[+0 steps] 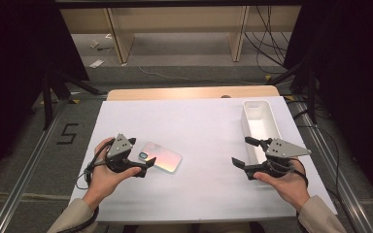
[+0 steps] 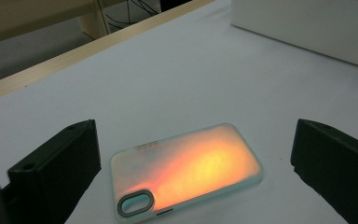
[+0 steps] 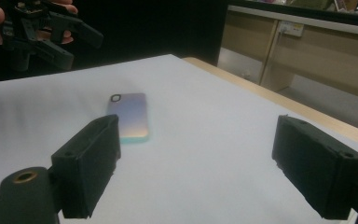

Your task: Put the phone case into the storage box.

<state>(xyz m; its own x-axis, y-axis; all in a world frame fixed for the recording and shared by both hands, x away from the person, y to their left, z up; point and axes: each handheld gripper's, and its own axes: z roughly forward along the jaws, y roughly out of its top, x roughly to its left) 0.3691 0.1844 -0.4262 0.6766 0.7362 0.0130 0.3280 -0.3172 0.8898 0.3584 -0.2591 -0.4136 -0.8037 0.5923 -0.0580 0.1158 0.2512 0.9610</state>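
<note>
The phone case (image 2: 186,170) lay flat on the table (image 1: 199,121), well left of the white bin (image 1: 260,121). My left claw (image 1: 148,162) hovered spread apart just beside it. I judged it light and slick, best pinched across its long edges.

A phone case (image 1: 161,157) lies flat on the white table (image 1: 194,121). The left gripper (image 1: 143,162) sits just beside its near-left end, jaws apart. The right gripper (image 1: 245,152) hovers open beside a white tray (image 1: 272,116) at the right.
</note>
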